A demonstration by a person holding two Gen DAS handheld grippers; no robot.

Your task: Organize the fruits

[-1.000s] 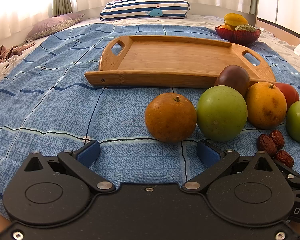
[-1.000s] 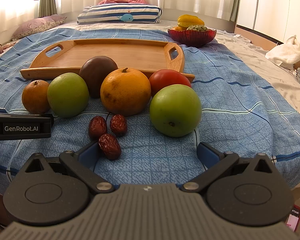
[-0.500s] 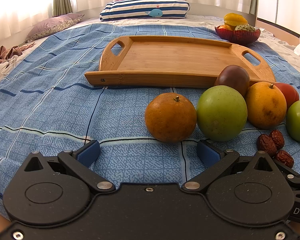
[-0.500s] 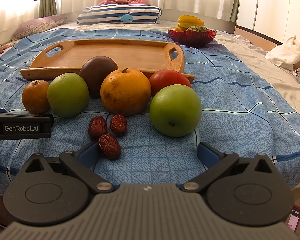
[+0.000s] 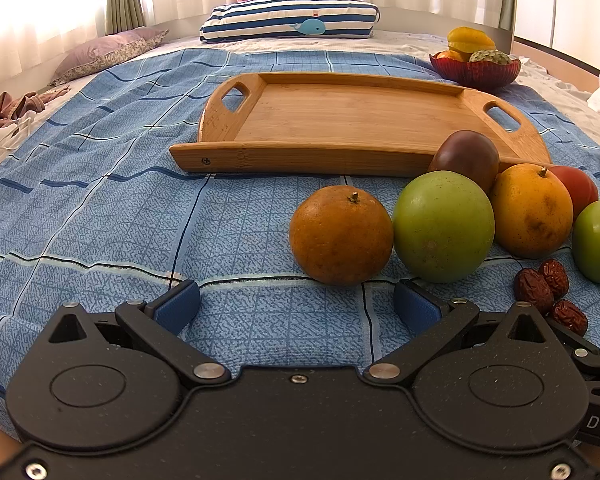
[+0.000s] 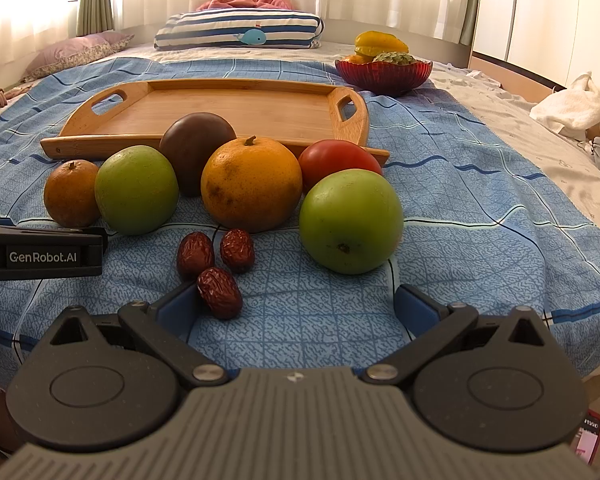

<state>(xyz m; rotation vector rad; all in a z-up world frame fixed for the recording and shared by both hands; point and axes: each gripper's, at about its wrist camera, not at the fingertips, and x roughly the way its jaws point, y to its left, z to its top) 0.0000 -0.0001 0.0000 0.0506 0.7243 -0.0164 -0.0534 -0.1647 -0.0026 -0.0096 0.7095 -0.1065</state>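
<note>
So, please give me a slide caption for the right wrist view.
Open right gripper facing loose fruits, three dried dates nearest, before an empty wooden tray on a blue bedspread.

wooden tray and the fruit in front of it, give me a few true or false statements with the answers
1. The wooden tray has nothing on it. True.
2. Three dried red dates lie on the blue bedspread. True.
3. The right gripper is shut on the near green apple. False: its jaws are open and empty, and the near green apple sits on the cloth ahead of them.
4. The tomato lies inside the red bowl. False: it lies in front of the tray; the red bowl stands beyond the tray's right end.
5. The left gripper is open. True.
</note>
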